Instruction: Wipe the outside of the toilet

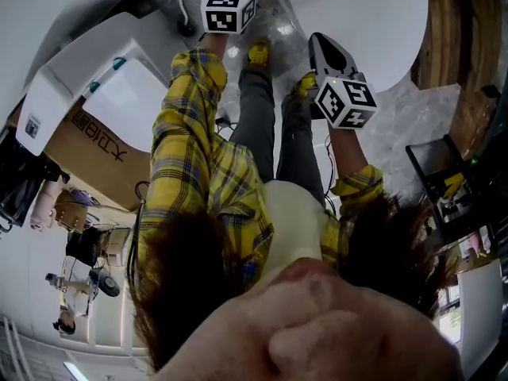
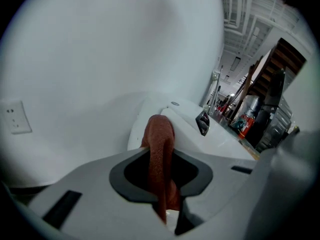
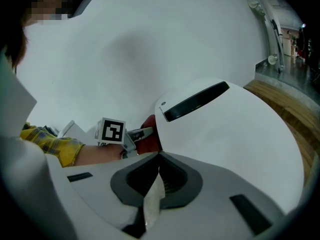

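1 white toilet (image 3: 235, 144) was seen | 2 grippers were counted | left gripper (image 2: 163, 204) was clamped on 1 red-brown cloth (image 2: 160, 154), held at the toilet's side | right gripper (image 3: 149, 211) was closed on 1 white wipe (image 3: 154, 196)

Rust-red cloth (image 2: 160, 154); white tissue (image 3: 152, 204); white toilet (image 3: 235, 134); yellow plaid sleeve (image 1: 190, 125); grey trousers (image 1: 258, 125); yellow shoes (image 1: 258, 52).

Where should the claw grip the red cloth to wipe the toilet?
Probably as the left claw holds it now: shut across the lower part of the red cloth, from behind, so its rounded end sticks out forward toward the toilet.
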Motion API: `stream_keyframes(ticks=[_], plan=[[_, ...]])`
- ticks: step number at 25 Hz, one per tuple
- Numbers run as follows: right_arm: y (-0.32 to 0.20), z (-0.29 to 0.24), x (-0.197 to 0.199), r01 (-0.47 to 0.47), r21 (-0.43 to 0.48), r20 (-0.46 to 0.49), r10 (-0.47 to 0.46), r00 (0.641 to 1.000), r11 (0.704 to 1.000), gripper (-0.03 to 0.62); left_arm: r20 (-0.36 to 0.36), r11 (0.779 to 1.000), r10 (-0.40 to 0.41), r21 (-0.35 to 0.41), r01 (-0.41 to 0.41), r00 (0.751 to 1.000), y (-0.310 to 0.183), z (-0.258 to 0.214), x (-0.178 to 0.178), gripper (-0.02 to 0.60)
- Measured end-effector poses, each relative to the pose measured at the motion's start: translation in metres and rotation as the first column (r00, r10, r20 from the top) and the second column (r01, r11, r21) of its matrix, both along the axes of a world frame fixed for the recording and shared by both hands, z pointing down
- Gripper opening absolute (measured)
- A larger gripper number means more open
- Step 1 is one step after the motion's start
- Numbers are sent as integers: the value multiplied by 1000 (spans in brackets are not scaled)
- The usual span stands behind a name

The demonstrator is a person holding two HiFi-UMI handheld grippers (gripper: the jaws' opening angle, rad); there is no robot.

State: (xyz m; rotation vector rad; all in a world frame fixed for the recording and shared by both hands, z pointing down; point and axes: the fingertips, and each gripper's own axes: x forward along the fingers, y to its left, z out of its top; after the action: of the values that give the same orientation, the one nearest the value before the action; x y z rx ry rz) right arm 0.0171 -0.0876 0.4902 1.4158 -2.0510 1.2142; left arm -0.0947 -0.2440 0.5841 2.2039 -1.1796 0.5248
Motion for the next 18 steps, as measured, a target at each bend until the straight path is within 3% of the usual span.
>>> stream_keyframes(ticks=[3, 11, 18], plan=[[2, -4, 7, -12, 11, 1, 12, 1000, 1000, 25, -34, 999, -32, -18, 31, 999, 7, -1, 2, 84], [16, -3, 21, -26, 21, -5, 26, 1000, 999, 25, -25, 999, -21, -32, 21, 999, 42, -1, 14, 84], [36, -5, 31, -28, 26, -4, 28, 1000, 999, 25, -31, 996, -79, -51, 77, 996, 77, 1, 26, 84]])
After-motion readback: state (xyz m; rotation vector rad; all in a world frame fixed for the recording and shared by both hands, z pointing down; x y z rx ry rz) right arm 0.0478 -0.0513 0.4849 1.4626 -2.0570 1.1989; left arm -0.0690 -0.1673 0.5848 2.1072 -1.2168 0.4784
